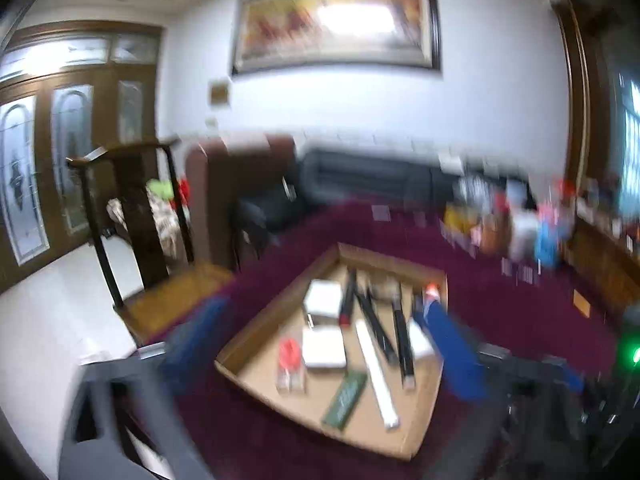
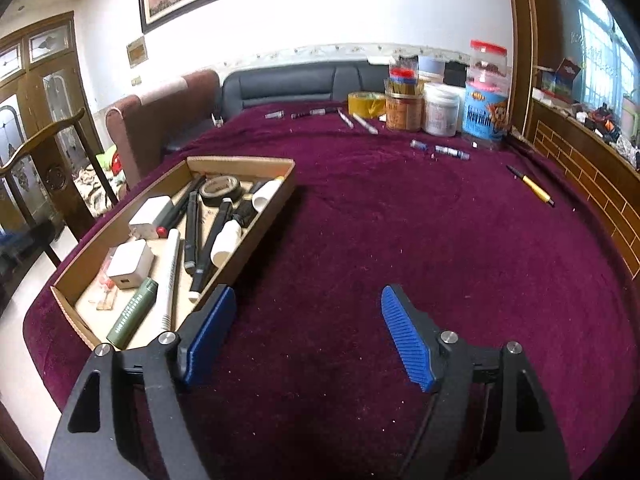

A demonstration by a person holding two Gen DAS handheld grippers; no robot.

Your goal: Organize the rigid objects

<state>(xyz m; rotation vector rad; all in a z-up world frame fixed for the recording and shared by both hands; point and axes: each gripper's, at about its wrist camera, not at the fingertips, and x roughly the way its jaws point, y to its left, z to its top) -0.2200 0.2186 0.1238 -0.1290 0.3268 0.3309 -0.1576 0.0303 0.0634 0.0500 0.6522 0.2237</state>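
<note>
A shallow cardboard tray [image 2: 240, 166] lies on the dark red cloth at the left. It holds two white chargers [image 2: 130, 264], a green tube [image 2: 132, 314], a white marker [image 2: 168, 276], black pens [image 2: 192, 232], a tape roll [image 2: 221, 190] and a white tube [image 2: 226, 242]. My right gripper [image 2: 308, 332] stands open over bare cloth just right of the tray, nothing between its blue pads. In the blurred left wrist view the same tray [image 1: 280, 304] sits below my left gripper [image 1: 324, 344], whose blue fingers [image 1: 452, 348] are spread wide and hold nothing.
Loose on the cloth are a yellow pen [image 2: 532, 186] at the right, small vials [image 2: 452, 151] and pens [image 2: 358, 120] farther back. Jars [image 2: 486, 96] and a yellow tape roll [image 2: 366, 103] stand at the far edge. A wooden chair [image 1: 140, 216] stands left of the table.
</note>
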